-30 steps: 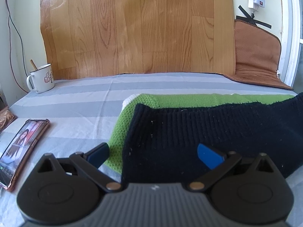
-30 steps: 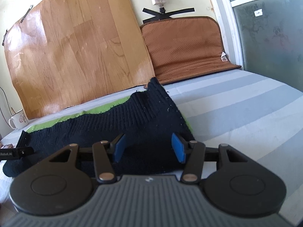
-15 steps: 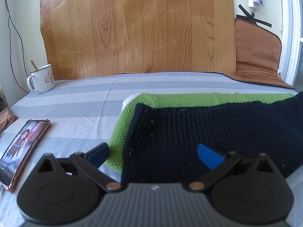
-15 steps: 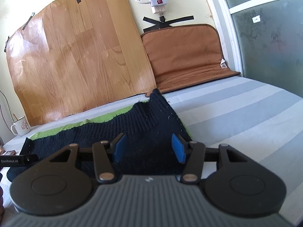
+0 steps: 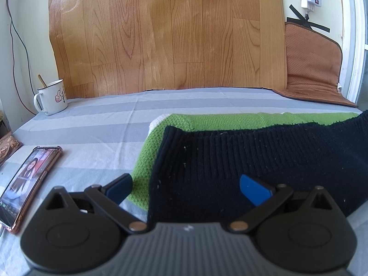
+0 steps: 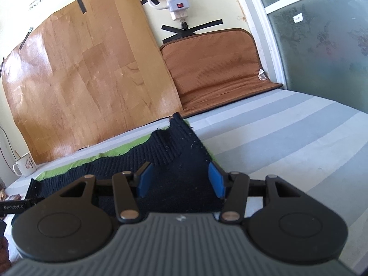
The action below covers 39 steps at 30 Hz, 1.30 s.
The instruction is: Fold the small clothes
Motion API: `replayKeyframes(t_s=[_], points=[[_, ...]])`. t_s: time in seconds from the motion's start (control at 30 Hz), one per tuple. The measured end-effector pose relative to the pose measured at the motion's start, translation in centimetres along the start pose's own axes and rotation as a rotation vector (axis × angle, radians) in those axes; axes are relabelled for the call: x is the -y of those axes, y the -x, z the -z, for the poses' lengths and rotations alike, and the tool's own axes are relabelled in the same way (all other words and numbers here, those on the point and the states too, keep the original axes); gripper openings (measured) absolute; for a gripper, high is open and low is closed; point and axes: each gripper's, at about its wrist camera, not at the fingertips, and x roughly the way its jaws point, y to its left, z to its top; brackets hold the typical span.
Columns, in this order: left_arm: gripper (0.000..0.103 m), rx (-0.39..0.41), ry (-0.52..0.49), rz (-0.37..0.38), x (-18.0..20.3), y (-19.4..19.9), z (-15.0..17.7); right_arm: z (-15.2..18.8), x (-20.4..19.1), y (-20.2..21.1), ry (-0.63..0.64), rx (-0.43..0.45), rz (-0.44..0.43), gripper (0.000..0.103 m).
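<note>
A black ribbed knit garment (image 5: 241, 156) lies flat on a green knit piece (image 5: 216, 119) on the striped sheet (image 5: 99, 126). My left gripper (image 5: 187, 189) is open wide, low over the garment's near left corner. One pad is over the green edge and the other over the black knit. In the right wrist view the same black garment (image 6: 174, 151) runs off to the left, with the green piece (image 6: 96, 158) showing along its far edge. My right gripper (image 6: 179, 180) is open over the garment's right end. The fabric lies beneath its blue pads (image 6: 216, 179) and is not pinched.
A white mug (image 5: 51, 99) stands at the far left. A phone (image 5: 27, 179) lies on the sheet left of my left gripper. A brown mat (image 6: 218, 69) leans on the wall at the back right, under a power strip (image 6: 177, 0). A glass door (image 6: 322, 46) bounds the right.
The right wrist view has rolled a little and edged closer to the garment's right end. The left gripper and the garment have not moved.
</note>
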Motion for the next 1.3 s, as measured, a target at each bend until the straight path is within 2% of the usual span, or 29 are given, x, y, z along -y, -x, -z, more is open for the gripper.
replayKeyframes(t_s=[0.3,0.53,0.7,1.13,1.3], points=[[0.103,-0.001,-0.001,-0.001,0.0,0.0,0.0,-0.7,3.5,1.3,-0.157,-0.009,0.023,0.058],[0.103,-0.005,-0.001,-0.001,0.0,-0.1,0.0,-0.5,6.8,2.7,-0.324,-0.05,0.026,0.074],[0.103,-0.005,-0.004,-0.007,0.1,0.0,0.0,0.0,7.0,2.3,-0.386,-0.103,0.0,0.077],[0.103,-0.004,-0.005,-0.007,0.1,0.0,0.1,-0.4,7.0,2.4,-0.452,-0.129,-0.027,0.079],[0.103,0.07,0.035,0.07,-1.0,1.3,0.4,-0.6,5.9,2.3,-0.472,-0.184,-0.051,0.079]])
